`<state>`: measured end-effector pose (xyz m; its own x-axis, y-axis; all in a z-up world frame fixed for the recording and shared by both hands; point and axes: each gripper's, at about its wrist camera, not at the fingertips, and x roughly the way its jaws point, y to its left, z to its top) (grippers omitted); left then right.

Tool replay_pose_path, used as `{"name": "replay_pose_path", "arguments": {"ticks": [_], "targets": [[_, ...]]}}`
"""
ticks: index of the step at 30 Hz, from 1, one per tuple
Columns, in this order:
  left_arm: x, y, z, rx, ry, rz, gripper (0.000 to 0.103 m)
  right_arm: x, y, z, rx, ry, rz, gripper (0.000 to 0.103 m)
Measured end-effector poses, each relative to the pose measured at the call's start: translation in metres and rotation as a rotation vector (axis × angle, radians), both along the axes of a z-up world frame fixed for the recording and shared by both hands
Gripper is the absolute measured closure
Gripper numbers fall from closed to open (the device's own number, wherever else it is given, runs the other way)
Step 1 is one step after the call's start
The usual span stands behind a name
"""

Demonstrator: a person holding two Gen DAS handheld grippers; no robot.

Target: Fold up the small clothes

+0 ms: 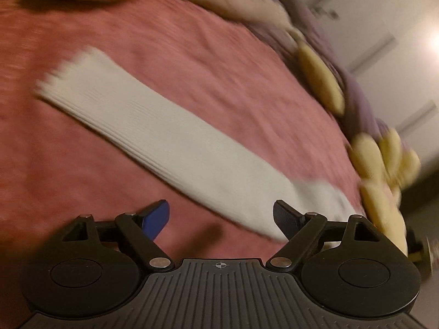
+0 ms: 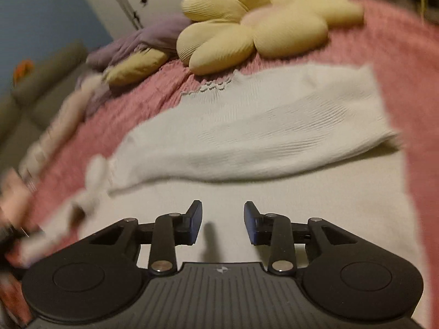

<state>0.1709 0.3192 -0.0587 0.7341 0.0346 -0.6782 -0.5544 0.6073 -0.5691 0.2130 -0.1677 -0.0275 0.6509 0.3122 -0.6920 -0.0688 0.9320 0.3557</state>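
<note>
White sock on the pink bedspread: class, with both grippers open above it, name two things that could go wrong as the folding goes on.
1. The left gripper stands open with only one finger over the white sock; closing here might pinch the pink bedspread instead.
2. In the right wrist view the right gripper is open over pale cloth already doubled over; a grab could catch just one layer.

White sock (image 1: 164, 137) cuff end motion-blurred; toe hidden behind left tool's (image 1: 221, 216) finger.
</note>
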Motion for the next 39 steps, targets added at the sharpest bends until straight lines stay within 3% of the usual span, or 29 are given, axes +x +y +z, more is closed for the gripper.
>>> {"name": "replay_pose_path", "arguments": {"ticks": [3, 7, 10, 12, 14, 17, 20, 23, 26, 28, 31, 34, 39], "targets": [[-0.007, 0.030, -0.005, 0.006, -0.004, 0.092, 0.029, -0.023, -0.005, -0.002, 0.011, 0.011, -0.020, 0.070], [-0.005, 0.064, -0.015, -0.054, -0.028, 0.166, 0.060, -0.040, -0.008, 0.001, 0.007, 0.014, -0.036, 0.070], [-0.009, 0.084, -0.022, -0.101, -0.057, 0.239, 0.062, -0.043, -0.003, 0.003, -0.030, 0.012, -0.028, 0.070], [-0.009, 0.094, -0.027, -0.142, -0.063, 0.256, 0.070, -0.046, -0.003, 0.005, -0.044, 0.010, -0.024, 0.070], [-0.008, 0.098, -0.024, -0.118, -0.041, 0.242, 0.095, -0.049, -0.004, 0.004, -0.045, 0.013, -0.027, 0.070], [0.003, 0.079, 0.002, 0.021, -0.031, 0.136, 0.095, -0.051, -0.005, 0.004, -0.046, 0.008, -0.031, 0.070], [0.026, 0.037, 0.043, 0.123, -0.099, -0.024, 0.094, -0.053, -0.004, 0.005, -0.070, -0.011, -0.039, 0.070], [0.053, -0.038, 0.088, 0.224, -0.199, -0.255, 0.094, -0.053, -0.006, 0.004, -0.066, -0.016, -0.050, 0.070], [0.068, -0.117, 0.111, 0.288, -0.283, -0.458, 0.093, -0.055, -0.009, 0.003, -0.060, -0.024, -0.057, 0.070], [0.079, -0.169, 0.111, 0.311, -0.304, -0.592, 0.087, -0.057, -0.011, 0.003, -0.048, -0.027, -0.056, 0.070], [0.086, -0.226, 0.090, 0.336, -0.254, -0.707, 0.052, -0.057, -0.015, 0.004, -0.028, -0.027, -0.051, 0.070], [0.082, -0.239, 0.066, 0.346, -0.200, -0.735, 0.050, -0.054, -0.020, 0.005, -0.012, -0.030, -0.043, 0.070], [0.069, -0.206, 0.029, 0.402, -0.034, -0.632, 0.048, -0.034, -0.023, 0.004, 0.129, -0.019, 0.006, 0.070]]}}
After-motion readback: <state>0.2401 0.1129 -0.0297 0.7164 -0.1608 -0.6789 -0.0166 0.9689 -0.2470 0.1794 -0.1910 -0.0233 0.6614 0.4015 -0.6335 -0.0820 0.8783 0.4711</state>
